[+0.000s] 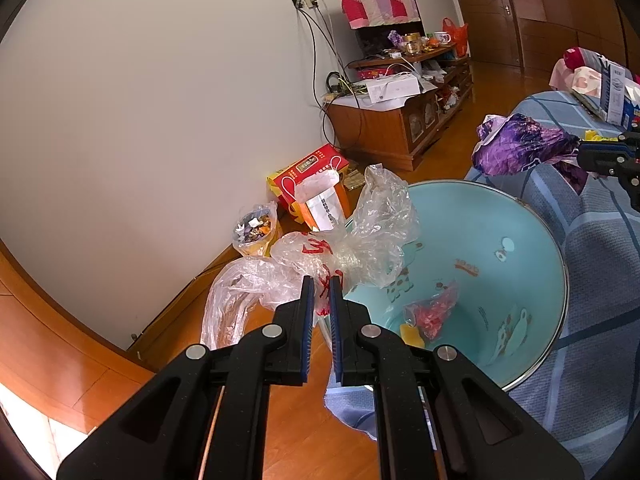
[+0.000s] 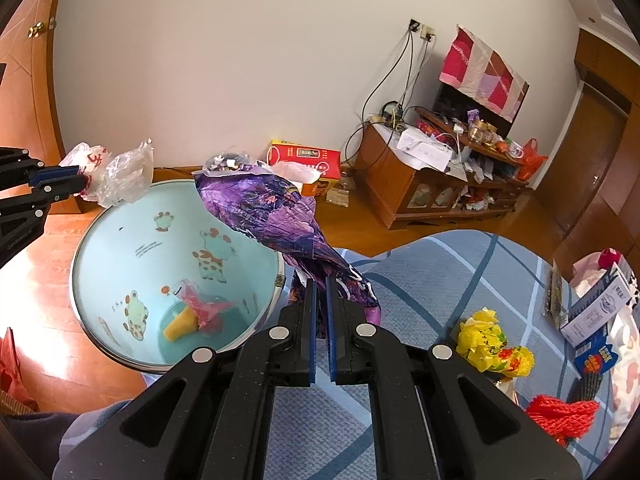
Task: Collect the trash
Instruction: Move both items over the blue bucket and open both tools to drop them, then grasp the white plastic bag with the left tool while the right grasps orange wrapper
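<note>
My left gripper (image 1: 322, 280) is shut on a crumpled clear plastic bag with red print (image 1: 352, 240), held over the near rim of a light blue bin with cartoon animals (image 1: 500, 216). Inside the bin lie a pink-red wrapper (image 1: 434, 310) and a yellow piece (image 1: 412, 336). My right gripper (image 2: 320, 282) is shut on a purple foil wrapper (image 2: 272, 208), held over the bin's (image 2: 120, 224) right rim. From the right wrist view the left gripper (image 2: 82, 182) and its clear bag (image 2: 120, 176) show at far left. The right gripper's fingers (image 1: 600, 156) and purple wrapper (image 1: 520, 144) appear at the right of the left wrist view.
A blue checked bedspread (image 2: 420, 280) carries a yellow crumpled bag (image 2: 492, 340), red yarn (image 2: 564, 416) and a blue-white box (image 2: 596, 312). By the wall stand a red carton (image 1: 316, 176), a bag of scraps (image 1: 256, 228) and a cluttered wooden cabinet (image 1: 400, 120).
</note>
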The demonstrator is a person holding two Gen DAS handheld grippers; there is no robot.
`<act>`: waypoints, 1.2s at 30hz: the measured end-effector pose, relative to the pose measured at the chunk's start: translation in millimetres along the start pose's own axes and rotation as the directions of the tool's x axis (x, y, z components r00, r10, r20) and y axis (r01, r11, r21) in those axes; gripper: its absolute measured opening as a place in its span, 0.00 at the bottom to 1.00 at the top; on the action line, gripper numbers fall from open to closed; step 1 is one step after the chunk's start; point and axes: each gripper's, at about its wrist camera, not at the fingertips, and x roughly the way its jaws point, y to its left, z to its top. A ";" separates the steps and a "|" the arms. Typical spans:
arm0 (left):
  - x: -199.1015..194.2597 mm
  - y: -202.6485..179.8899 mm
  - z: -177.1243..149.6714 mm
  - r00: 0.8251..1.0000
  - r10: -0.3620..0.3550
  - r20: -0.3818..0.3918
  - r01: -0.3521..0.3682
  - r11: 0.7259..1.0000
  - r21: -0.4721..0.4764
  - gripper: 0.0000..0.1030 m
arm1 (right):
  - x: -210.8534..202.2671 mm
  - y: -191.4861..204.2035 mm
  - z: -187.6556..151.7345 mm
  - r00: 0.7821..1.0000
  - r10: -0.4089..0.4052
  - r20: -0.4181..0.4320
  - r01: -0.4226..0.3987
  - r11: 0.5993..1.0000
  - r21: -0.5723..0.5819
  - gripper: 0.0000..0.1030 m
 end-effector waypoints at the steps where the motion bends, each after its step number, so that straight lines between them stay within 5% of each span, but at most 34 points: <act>1: -0.2 0.2 0.0 1.000 0.001 0.000 -0.001 1.000 0.000 0.08 | 0.1 0.1 0.1 1.000 0.002 -0.001 -0.002 1.000 0.001 0.05; 13: -0.9 -2.0 -0.2 1.000 -0.024 0.004 0.024 1.000 0.005 0.12 | -1.0 11.6 0.7 0.999 0.043 0.007 -0.043 0.999 -0.028 0.05; 15: -1.7 -5.0 -0.4 0.999 -0.037 0.004 0.037 0.999 0.010 0.30 | -0.1 13.1 0.4 0.998 0.060 0.004 -0.060 0.998 -0.027 0.17; 17: -3.3 -9.5 -0.9 0.998 -0.066 0.008 0.066 0.998 0.015 0.32 | 0.1 12.8 -0.5 0.998 0.066 0.008 -0.066 0.998 -0.023 0.26; 21: -4.9 -16.5 -2.2 0.997 -0.077 0.016 0.077 0.997 0.025 0.51 | -0.2 10.7 -2.6 0.998 0.068 0.009 -0.068 0.998 -0.009 0.30; 30: -1.5 -22.1 -6.8 0.996 -0.093 0.010 0.093 0.996 -0.001 0.69 | -26.1 -6.8 -10.5 0.999 0.011 0.042 -0.013 0.999 0.040 0.38; 36: 0.8 -52.6 -11.6 0.990 -0.137 -0.009 0.138 0.989 0.047 0.71 | -76.2 -43.5 -29.5 0.990 -0.112 0.089 0.103 0.989 0.104 0.43</act>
